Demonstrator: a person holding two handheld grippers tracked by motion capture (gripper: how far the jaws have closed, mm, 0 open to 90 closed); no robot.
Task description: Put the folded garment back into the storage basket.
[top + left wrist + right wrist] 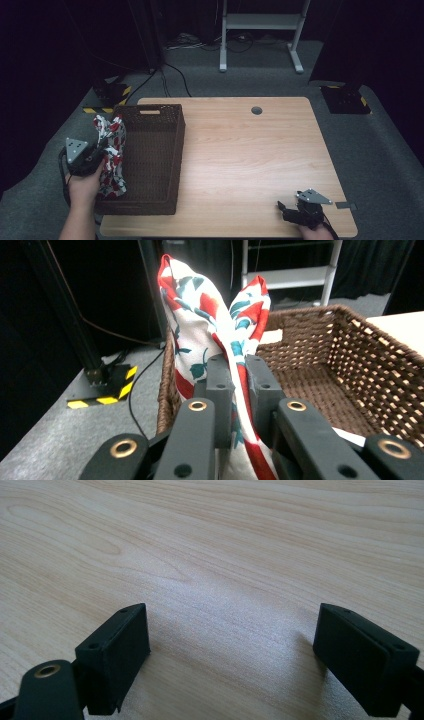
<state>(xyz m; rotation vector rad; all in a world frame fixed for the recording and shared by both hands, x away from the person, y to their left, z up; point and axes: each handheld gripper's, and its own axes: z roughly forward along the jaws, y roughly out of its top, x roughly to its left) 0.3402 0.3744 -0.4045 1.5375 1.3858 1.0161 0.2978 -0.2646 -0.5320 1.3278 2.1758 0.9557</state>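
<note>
- I am holding a cloth in my left gripper. The two jaws are pinching it tight in the middle.
- The cloth is white with red and green leaves. Two ends are sticking up above my jaws, and the rest is hanging down below them.
- In the high view, my left gripper is sitting at the left wall of the basket, and the cloth is hanging over that wall. I cannot tell if it is touching the rim.
- Just ahead of my jaws and to their right, the basket is brown and woven. I am seeing its bare bottom there.
- I think I am in the middle of putting the cloth into the basket, or pulling it out. I cannot tell which.
- If it is going in, I need to move my left gripper to the right, over the wall, lower it, and then let go.
- My right gripper is open wide and holding nothing. It is resting low over the bare table, well apart from the basket, at the near right corner.
- It is waiting and has no job now.
</note>
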